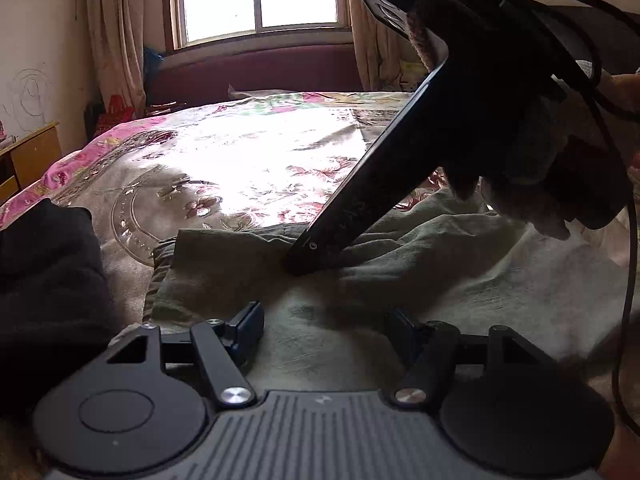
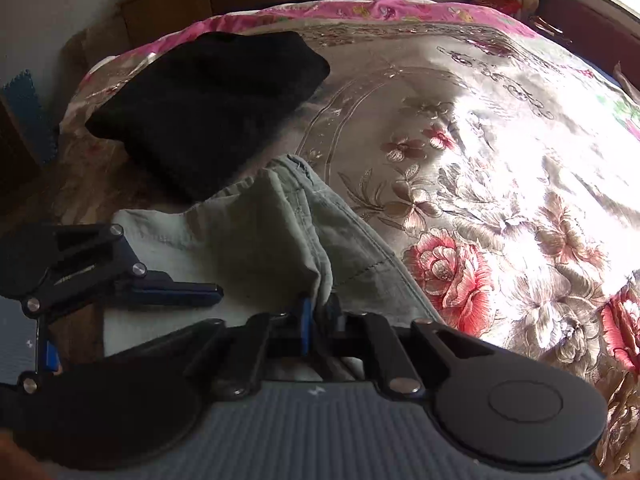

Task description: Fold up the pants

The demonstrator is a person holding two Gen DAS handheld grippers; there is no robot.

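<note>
A bed (image 2: pixel 500 128) carried everything, spread with a shiny floral cover in beige and silver, with a pink flowered band along its edges. A folded black garment (image 2: pixel 208 112) lay on the cover close to one corner of the bed. Just beside it, toward the near edge, lay pale grey-green pants (image 2: pixel 256 232), rumpled, with one fold of cloth raised off the cover.

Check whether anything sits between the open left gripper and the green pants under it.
Nothing visible does. The left gripper is open directly over the green pants, with only bare cloth between its fingers. The right gripper is shut on a raised fold further along. The black garment lies off to the side.
</note>
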